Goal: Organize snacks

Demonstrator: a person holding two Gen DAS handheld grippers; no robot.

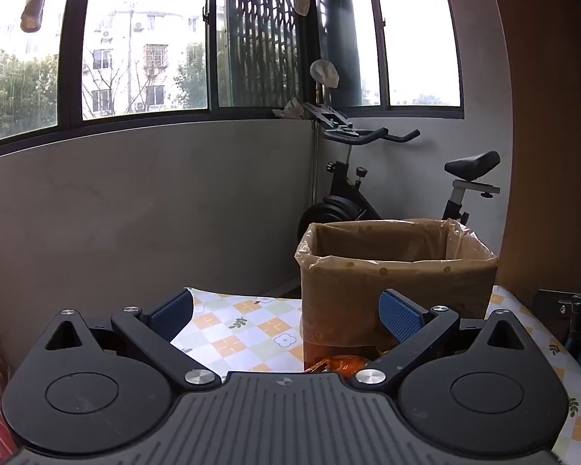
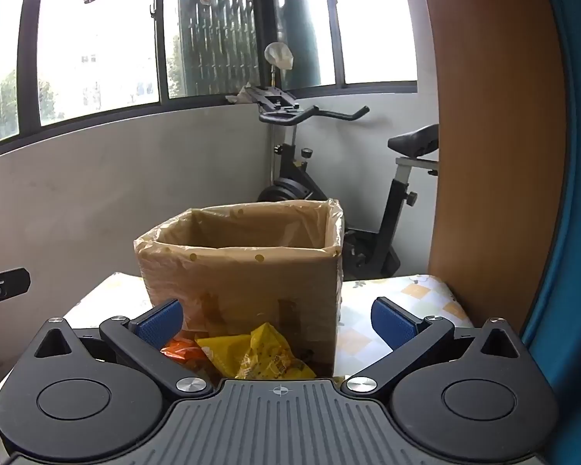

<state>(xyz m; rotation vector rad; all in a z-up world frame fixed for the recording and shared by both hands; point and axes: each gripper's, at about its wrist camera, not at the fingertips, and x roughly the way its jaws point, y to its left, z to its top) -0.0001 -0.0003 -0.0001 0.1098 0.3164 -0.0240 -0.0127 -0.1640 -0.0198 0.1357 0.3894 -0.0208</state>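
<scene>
A cardboard box (image 2: pixel 244 283) lined with a clear plastic bag stands open on the checked tablecloth (image 2: pixel 372 333); it also shows in the left wrist view (image 1: pixel 368 290), right of centre. A yellow snack packet (image 2: pixel 267 352) and an orange snack packet (image 2: pixel 182 348) lie on the table in front of the box, just below my right gripper (image 2: pixel 277 319), which is open and empty. My left gripper (image 1: pixel 286 316) is open and empty above the cloth (image 1: pixel 244 329); an orange packet (image 1: pixel 341 364) peeks out below it by the box's foot.
An exercise bike (image 1: pixel 403 186) stands on the floor behind the table. A grey wall with windows runs behind. A brown panel (image 2: pixel 495 155) rises at the right. The other gripper's black edge (image 2: pixel 4 286) shows at the left.
</scene>
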